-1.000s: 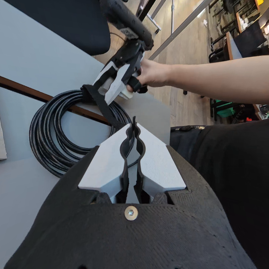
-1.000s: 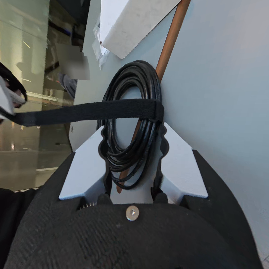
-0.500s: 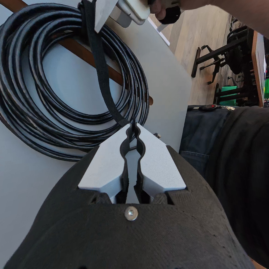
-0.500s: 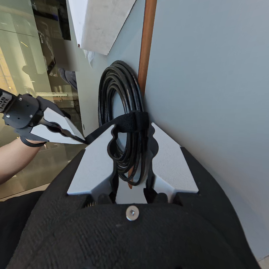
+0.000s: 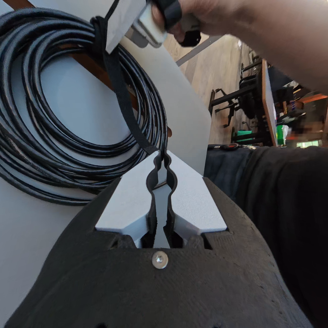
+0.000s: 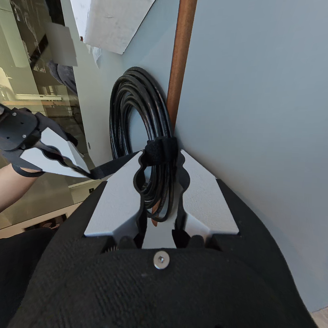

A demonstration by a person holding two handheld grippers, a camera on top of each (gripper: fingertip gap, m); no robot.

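Note:
A coil of black cable (image 5: 62,159) lies on the grey table (image 5: 26,230). A black hook-and-loop strap (image 5: 124,106) runs from the coil to my left gripper (image 5: 162,154), which is shut on the strap's free end. My right gripper (image 6: 161,154) is shut on the cable bundle (image 6: 120,110), its pads pressing right where the strap wraps around it (image 6: 159,150). The left gripper (image 6: 88,173) also shows in the right wrist view, pinching the strap tail (image 6: 113,166). The right gripper (image 5: 113,35) shows at the top of the left wrist view.
A brown wooden strip (image 6: 179,71) runs across the table under the coil. A white box (image 6: 110,23) lies beyond the coil. The table's edge (image 5: 195,106) is close to the right of the coil. A person's hand (image 5: 230,21) holds the right gripper. Spacing between my two grippers at the tips: around 15 cm.
The right jaws have closed in onto the strapped cable bundle. The left gripper, still shut on the strap end, has moved closer to the coil, so the free strap is shorter.

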